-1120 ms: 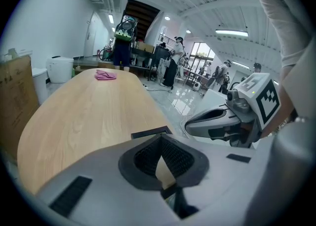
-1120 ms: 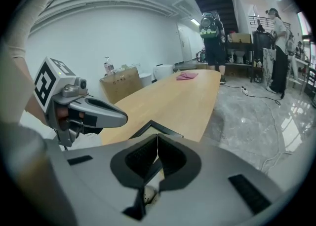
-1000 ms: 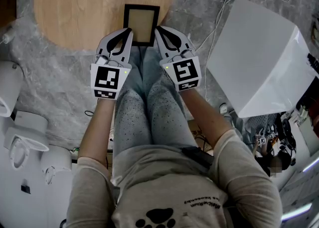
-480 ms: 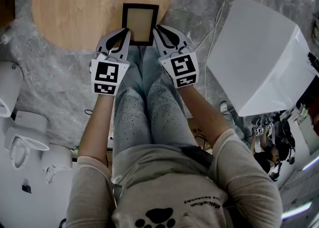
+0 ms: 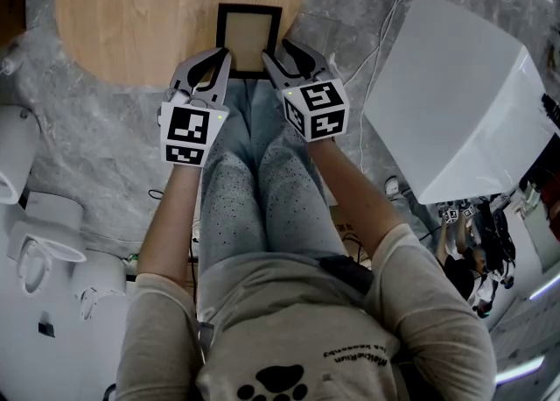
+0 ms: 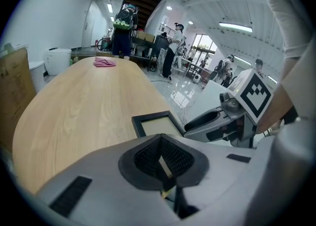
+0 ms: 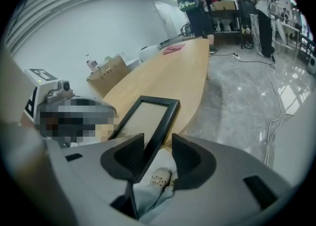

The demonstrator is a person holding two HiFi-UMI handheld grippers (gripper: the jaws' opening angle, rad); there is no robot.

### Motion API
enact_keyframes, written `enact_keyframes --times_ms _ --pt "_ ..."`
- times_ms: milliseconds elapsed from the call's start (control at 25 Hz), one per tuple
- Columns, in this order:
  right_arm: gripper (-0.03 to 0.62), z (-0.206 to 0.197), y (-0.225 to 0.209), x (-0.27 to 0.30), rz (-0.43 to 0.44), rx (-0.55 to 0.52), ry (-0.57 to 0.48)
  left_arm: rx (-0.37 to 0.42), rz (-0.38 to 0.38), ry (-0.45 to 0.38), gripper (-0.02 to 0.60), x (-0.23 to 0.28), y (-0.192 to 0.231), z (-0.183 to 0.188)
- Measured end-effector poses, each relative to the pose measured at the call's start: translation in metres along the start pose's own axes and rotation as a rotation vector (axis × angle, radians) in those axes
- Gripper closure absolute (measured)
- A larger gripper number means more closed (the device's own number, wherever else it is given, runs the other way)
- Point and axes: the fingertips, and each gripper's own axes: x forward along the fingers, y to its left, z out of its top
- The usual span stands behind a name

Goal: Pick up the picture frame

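The black picture frame (image 5: 249, 36) with a pale insert lies flat at the near edge of the oval wooden table (image 5: 131, 14). My right gripper (image 5: 282, 51) is at the frame's near right corner and its jaws are opening. In the right gripper view the frame (image 7: 148, 116) has its right rail running between the pads of my right gripper (image 7: 158, 153), which stand apart from it. My left gripper (image 5: 223, 59) is shut with nothing in it, its tips beside the frame's near left corner. In the left gripper view the frame (image 6: 157, 124) lies just beyond my left gripper (image 6: 160, 158).
A large white box (image 5: 455, 102) stands on the marble floor to the right, with cables (image 5: 385, 31) beside it. White fixtures (image 5: 35, 242) are at the left. A pink cloth (image 6: 103, 62) lies at the table's far end, where people (image 6: 123, 27) stand. The person's legs (image 5: 254, 172) are below the grippers.
The right gripper has rolled, sunk and edged left toward the frame, and its jaws have gone from shut to wide apart around the frame's right rail. The left gripper has stayed put.
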Motion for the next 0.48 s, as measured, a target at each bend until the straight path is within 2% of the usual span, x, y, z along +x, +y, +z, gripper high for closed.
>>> enact_keyframes --times_ms 480 --pt "0.416 -0.0088 0.0012 0.0061 0.013 0.171 0.021 -0.002 -0.005 -0.001 0.572 -0.0016 -0.0019 -0.0009"
